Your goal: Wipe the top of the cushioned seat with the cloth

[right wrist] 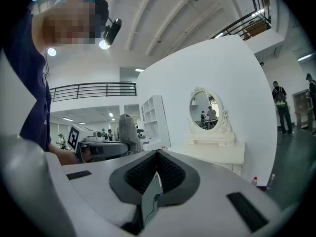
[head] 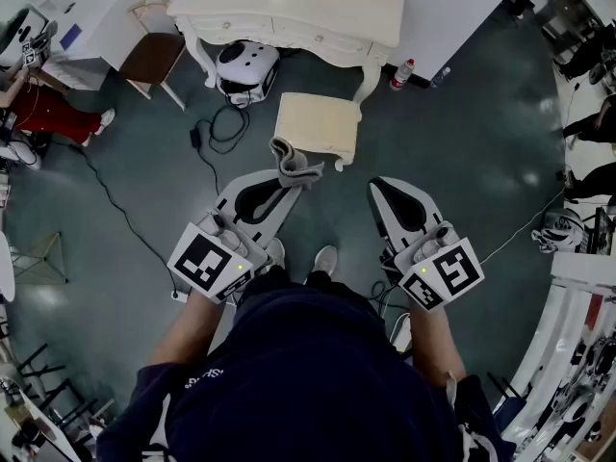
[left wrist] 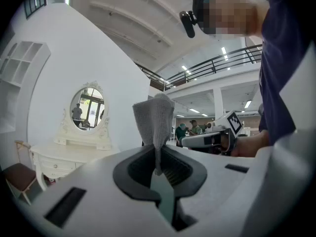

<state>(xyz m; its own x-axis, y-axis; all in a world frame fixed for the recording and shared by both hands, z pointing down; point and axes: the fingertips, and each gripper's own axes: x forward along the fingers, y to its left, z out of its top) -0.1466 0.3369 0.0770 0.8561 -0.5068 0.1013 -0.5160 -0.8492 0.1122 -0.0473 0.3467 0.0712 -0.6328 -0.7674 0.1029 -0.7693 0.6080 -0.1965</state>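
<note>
Left gripper [head: 285,185]: my fingers pinch the grey woven cloth [head: 293,165] by one end, rest free for wiping the cream cushioned seat [head: 318,123] ahead. Right gripper [head: 378,189]: fingers closed, empty, spare.

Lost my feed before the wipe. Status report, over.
Left gripper shut on cloth; right gripper shut, empty. Cushioned seat just ahead, cloth not on it. Nothing on seat top.

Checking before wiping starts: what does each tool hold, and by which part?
Left tool pinches the grey cloth by its lower end; the rest stands free. Right tool is shut, empty.
</note>
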